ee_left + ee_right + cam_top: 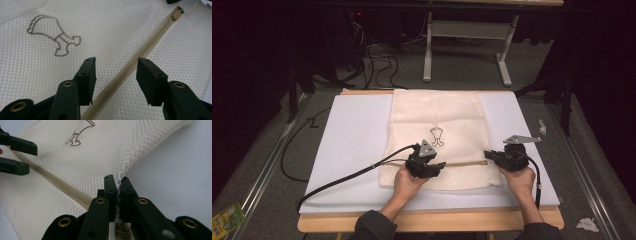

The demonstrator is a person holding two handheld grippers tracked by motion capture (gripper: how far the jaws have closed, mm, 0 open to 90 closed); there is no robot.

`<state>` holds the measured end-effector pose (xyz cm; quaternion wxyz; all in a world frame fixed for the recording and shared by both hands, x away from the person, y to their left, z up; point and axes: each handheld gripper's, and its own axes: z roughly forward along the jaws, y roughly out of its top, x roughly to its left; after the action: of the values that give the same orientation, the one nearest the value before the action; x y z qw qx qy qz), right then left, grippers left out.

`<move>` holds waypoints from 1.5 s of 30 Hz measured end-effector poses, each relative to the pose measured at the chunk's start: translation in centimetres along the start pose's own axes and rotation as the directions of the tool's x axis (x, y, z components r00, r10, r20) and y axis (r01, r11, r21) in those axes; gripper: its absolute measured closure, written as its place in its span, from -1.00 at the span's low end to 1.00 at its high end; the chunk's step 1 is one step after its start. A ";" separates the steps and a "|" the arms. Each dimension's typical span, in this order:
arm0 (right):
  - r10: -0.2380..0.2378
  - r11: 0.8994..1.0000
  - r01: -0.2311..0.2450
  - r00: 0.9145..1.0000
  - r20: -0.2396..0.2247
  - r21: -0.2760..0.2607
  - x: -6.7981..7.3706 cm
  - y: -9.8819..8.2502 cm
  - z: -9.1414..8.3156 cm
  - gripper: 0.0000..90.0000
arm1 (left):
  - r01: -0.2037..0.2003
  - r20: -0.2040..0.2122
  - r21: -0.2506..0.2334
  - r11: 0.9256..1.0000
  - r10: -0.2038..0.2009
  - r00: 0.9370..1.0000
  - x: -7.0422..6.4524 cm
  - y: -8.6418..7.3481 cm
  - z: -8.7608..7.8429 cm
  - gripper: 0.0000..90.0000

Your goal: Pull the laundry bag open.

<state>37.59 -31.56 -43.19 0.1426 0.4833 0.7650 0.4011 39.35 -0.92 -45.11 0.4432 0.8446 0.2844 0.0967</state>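
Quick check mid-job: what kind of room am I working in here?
Likely a lab recording bay, not a home: a white foam board covers the wooden table, loose cables trail across grey carpet, and dark curtains surround it. A mesh laundry bag lies on the board.

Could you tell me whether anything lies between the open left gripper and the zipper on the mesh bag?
Nothing visible does. The left gripper is open with its jaws astride the zipper, and between them lies just the mesh bag itself. The right gripper pinches the bag's edge off to the side.
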 end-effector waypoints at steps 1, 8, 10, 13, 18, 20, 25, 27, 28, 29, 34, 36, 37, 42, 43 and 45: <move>0.004 1.000 -0.004 1.000 -0.003 0.001 0.1 0.0 0.0 0.95 | -0.007 0.001 0.007 1.000 0.007 1.000 -0.2 0.2 0.2 0.13; -0.001 1.000 0.001 1.000 -0.017 -0.005 0.2 0.3 -0.1 0.95 | -0.026 0.071 0.013 1.000 0.025 0.997 -1.8 1.0 1.8 0.26; 0.001 1.000 -0.001 1.000 -0.021 -0.005 0.2 0.3 -0.1 0.95 | -0.026 0.083 0.010 1.000 0.025 0.996 -2.1 1.1 2.1 0.26; 0.005 1.000 -0.006 1.000 -0.023 -0.004 0.3 0.3 -0.2 0.95 | -0.032 0.094 0.013 0.999 0.031 0.995 -2.6 1.4 2.6 0.26; 0.000 1.000 0.000 1.000 -0.027 -0.005 0.4 0.4 -0.1 0.95 | -0.047 0.114 -0.003 0.999 0.047 0.992 -3.4 1.8 2.8 0.26; -0.008 1.000 0.007 1.000 -0.029 -0.005 0.6 0.5 0.0 0.95 | -0.046 0.112 -0.009 0.999 0.046 0.993 -3.3 1.8 2.8 0.27; -0.011 1.000 0.011 0.999 -0.032 -0.002 0.7 0.7 0.0 0.95 | -0.032 0.116 -0.010 0.999 0.033 0.993 -3.3 1.9 3.1 0.28; -0.015 1.000 0.015 0.999 -0.032 0.001 0.9 0.8 0.0 0.95 | -0.033 0.118 -0.019 0.999 0.035 0.992 -3.4 1.9 3.0 0.28; -0.016 1.000 0.016 0.999 -0.038 -0.003 1.0 0.9 0.0 0.95 | -0.037 0.122 -0.018 0.999 0.039 0.992 -3.5 2.1 3.0 0.28; -0.016 1.000 0.016 0.999 -0.038 -0.003 1.0 0.9 0.0 0.95 | -0.037 0.122 -0.018 0.999 0.039 0.992 -3.5 2.1 3.0 0.28; -0.018 1.000 0.018 0.999 -0.046 -0.009 1.2 1.1 0.1 0.95 | -0.044 0.143 -0.036 0.998 0.049 0.989 -4.1 2.7 3.5 0.33; -0.019 1.000 0.019 0.999 -0.048 -0.008 1.2 1.1 0.1 0.95 | -0.042 0.140 -0.034 0.999 0.046 0.989 -4.2 2.8 3.6 0.35; -0.020 1.000 0.020 0.999 -0.049 -0.007 1.3 1.1 0.0 0.95 | -0.048 0.140 -0.030 0.998 0.051 0.989 -4.3 2.8 3.8 0.36; -0.019 1.000 0.018 0.998 -0.054 -0.014 1.2 1.0 0.1 0.95 | -0.052 0.148 -0.022 0.998 0.054 0.987 -4.5 3.0 4.3 0.37; -0.018 1.000 0.017 0.998 -0.055 -0.014 1.2 1.0 0.1 0.95 | -0.051 0.149 -0.022 0.998 0.053 0.987 -4.5 3.0 4.4 0.37; -0.018 1.000 0.017 0.998 -0.059 -0.017 1.2 1.0 0.1 0.95 | -0.042 0.158 -0.026 0.999 0.046 0.986 -4.6 2.9 4.6 0.38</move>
<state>37.71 -30.27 -42.27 0.1276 0.4634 0.7697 0.4203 38.64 -8.01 -45.03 0.4717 0.8506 0.2285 0.0421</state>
